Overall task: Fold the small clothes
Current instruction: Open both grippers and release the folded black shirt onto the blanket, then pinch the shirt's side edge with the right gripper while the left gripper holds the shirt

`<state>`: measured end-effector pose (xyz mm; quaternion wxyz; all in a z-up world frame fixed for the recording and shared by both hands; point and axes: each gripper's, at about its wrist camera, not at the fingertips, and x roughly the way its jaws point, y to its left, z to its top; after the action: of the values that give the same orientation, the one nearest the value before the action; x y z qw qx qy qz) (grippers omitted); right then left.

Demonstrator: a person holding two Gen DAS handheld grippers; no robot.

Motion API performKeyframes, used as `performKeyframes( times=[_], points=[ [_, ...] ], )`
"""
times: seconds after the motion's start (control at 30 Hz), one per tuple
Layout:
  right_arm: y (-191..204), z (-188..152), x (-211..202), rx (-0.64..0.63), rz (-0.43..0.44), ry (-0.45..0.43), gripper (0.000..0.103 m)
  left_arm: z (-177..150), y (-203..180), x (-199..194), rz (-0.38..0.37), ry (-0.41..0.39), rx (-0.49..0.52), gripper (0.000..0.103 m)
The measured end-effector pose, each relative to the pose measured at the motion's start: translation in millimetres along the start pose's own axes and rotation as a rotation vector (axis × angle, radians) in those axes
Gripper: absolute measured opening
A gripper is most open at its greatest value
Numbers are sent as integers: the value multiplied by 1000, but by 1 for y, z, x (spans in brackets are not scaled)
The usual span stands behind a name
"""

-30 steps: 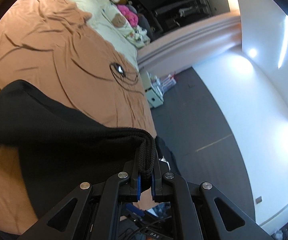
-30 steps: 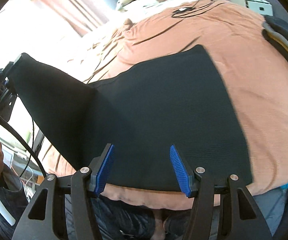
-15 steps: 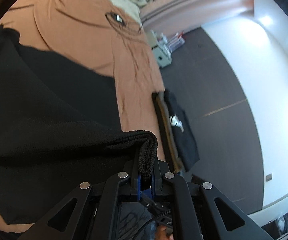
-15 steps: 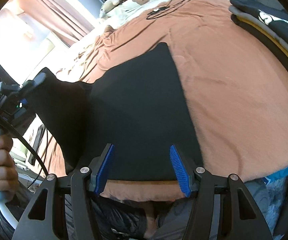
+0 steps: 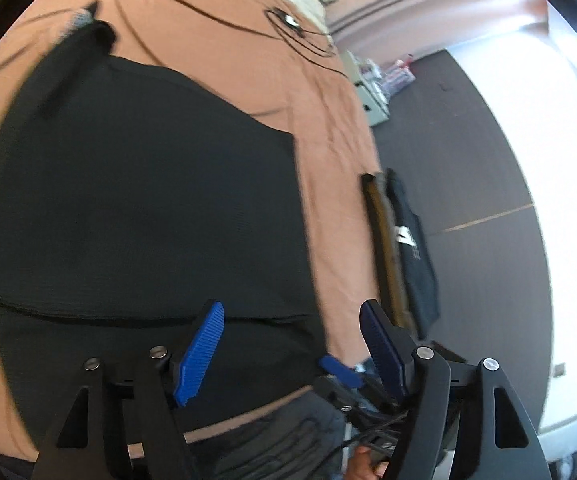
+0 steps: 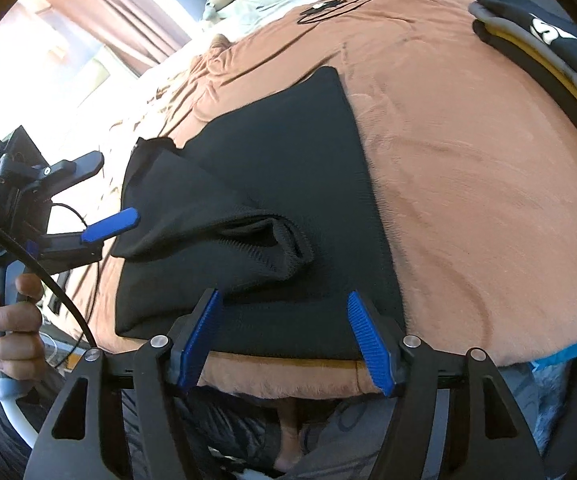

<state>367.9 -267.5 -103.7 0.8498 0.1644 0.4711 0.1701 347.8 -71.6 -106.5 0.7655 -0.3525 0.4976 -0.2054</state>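
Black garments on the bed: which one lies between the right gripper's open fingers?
The plain black knit garment, spread mid-bed with one flap folded over; the other black garment bears white print and tops the folded stack.

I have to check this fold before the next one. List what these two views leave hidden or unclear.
- Left wrist view: the black garment is motion-blurred; its left side is cut off by the lens rim.
- Right wrist view: the folded-over flap covers the layers beneath, so their alignment is hidden.
- Right wrist view: the stacked clothes run off the frame edge; the white print is unreadable.
- Both views: the bed edge nearest the person hides behind the gripper bodies.
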Motion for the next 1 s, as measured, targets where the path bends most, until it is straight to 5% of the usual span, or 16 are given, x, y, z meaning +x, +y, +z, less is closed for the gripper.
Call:
performKeyframes(
  times=[0.5,0.87,1.0],
  points=[
    [6,26,31,3,-30,65,63,-14,50,-31,89,-107,-52,72],
    [29,38,49,-60,-127,88,41,-19,79,-49,105,-176,-71,71],
    [31,40,51,-68,-153,88,16,-22,86,-59,107,-208,-80,71]
  ],
)
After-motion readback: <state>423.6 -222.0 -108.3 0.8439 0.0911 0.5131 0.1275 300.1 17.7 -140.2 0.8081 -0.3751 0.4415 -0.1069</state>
